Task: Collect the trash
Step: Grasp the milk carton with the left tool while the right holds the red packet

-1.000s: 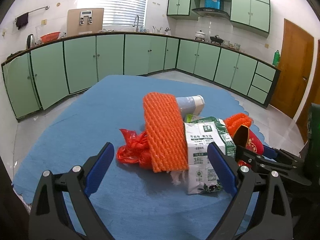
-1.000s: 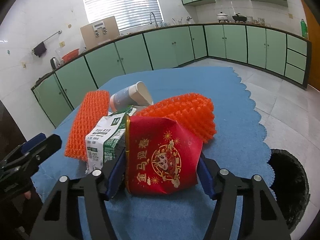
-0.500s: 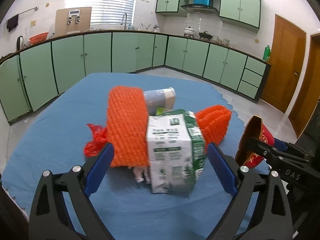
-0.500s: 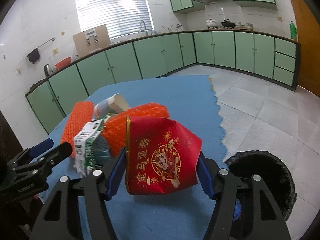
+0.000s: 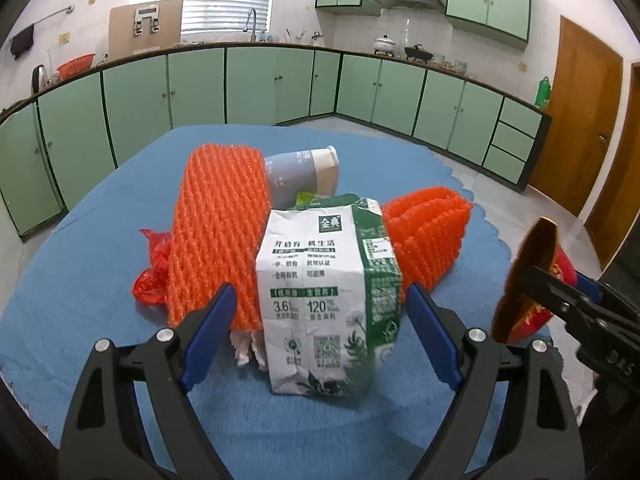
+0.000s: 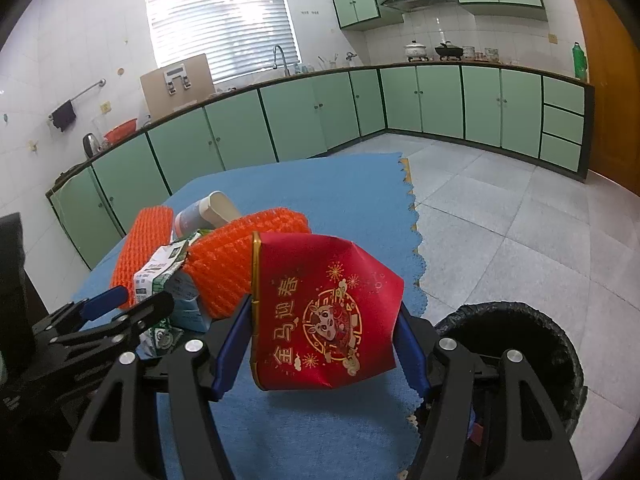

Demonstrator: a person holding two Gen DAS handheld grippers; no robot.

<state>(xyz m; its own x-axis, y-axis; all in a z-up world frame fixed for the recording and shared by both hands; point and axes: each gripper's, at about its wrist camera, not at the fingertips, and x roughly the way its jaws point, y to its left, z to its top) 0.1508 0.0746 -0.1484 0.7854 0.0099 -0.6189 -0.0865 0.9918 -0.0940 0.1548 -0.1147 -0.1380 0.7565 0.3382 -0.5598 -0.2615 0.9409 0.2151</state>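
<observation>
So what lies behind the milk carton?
Behind the milk carton lies a paper cup on its side, between two orange nets. The carton covers the cup's lower part.

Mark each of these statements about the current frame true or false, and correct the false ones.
1. The right gripper is shut on the red packet. True.
2. The left gripper grips the milk carton. False: its jaws stand open on either side of the carton.
3. The paper cup stands upright. False: it lies on its side.
4. A black-lined trash bin sits on the floor beside the blue mat. True.
</observation>
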